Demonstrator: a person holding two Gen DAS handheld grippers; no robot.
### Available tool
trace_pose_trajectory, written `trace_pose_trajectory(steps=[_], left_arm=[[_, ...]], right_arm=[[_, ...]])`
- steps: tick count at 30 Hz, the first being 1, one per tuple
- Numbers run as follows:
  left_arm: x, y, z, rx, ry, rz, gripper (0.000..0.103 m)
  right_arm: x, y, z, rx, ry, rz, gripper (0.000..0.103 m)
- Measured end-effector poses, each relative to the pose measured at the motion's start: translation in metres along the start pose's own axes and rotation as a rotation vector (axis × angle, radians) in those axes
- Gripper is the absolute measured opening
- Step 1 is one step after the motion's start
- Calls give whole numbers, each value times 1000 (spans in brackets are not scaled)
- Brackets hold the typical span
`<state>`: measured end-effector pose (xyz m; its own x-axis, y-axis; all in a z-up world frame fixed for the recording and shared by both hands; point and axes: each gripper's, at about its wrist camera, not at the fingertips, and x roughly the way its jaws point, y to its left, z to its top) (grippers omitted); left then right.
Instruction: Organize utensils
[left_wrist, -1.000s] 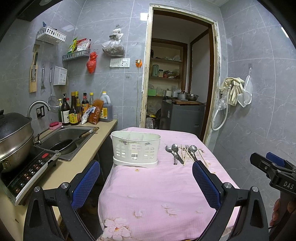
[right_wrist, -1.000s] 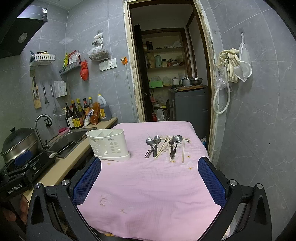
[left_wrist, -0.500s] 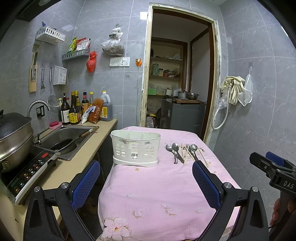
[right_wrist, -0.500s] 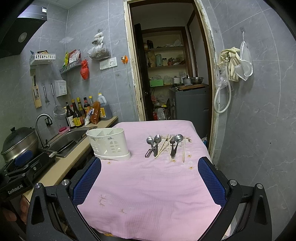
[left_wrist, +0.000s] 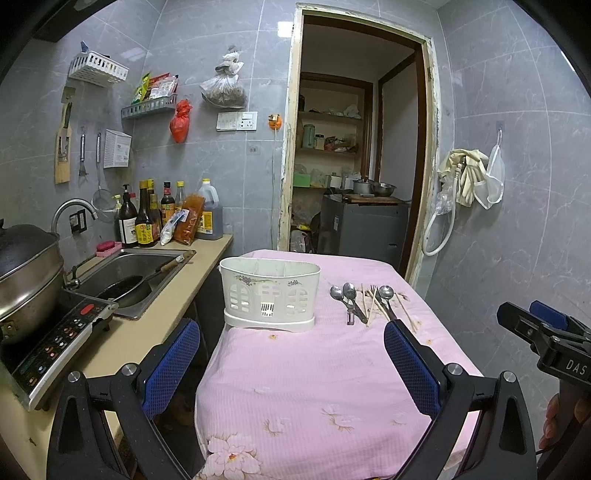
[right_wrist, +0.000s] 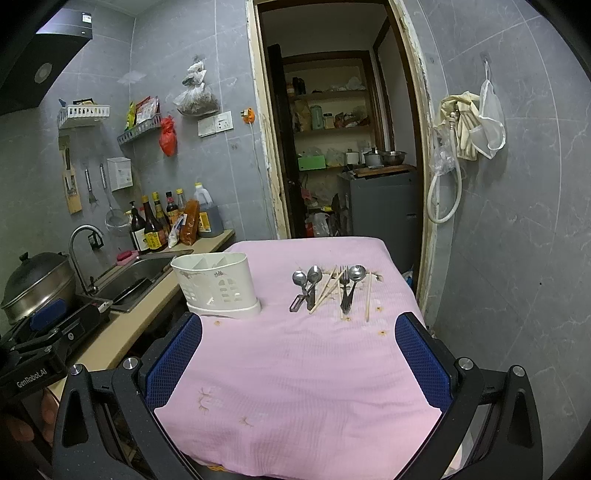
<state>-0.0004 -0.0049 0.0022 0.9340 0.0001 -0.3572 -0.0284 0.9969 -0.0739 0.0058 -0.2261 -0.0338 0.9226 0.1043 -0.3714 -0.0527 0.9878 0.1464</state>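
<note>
Steel pot (left_wrist: 26, 273) and sink (left_wrist: 136, 266) are sitting at far left on the counter, outside the work. Next: white plastic caddy (left_wrist: 269, 291), standing upright on the pink tablecloth (left_wrist: 314, 387), its compartments looking empty from here. To its right, apart from it: utensils (right_wrist: 328, 286) lying loose in a cluster — spoons (right_wrist: 306, 277), a fork (right_wrist: 344, 284), chopsticks (right_wrist: 327, 291).

Left gripper (left_wrist: 291, 365): fingers spread wide, holding nothing, hovering above the near cloth. Right gripper (right_wrist: 299, 354): likewise spread and empty, facing the cluster from well back.

Risks, as judged: pieces are overlapping, so a pinch is likely catching two at once or flicking a chopstick off the right table edge; soft cloth is inviting a finger to snag and drag everything; a light caddy could be tipping if a handle knocks its rim.

Obscured: caddy floor and dividers are partly hidden by its wall; the dark item at the spoon handles is too small to identify; chopstick count is unclear.
</note>
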Motion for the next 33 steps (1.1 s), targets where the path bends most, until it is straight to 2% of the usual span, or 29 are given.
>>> trace_pose_trajectory(steps=[24,33], left_arm=[[20,3,1,43,24,-41,101],[48,-4,30,49,-23,-77,101]], right_arm=[[6,-2,11,15,10,-46,102],[21,-9,41,-6,-57,-89,102]])
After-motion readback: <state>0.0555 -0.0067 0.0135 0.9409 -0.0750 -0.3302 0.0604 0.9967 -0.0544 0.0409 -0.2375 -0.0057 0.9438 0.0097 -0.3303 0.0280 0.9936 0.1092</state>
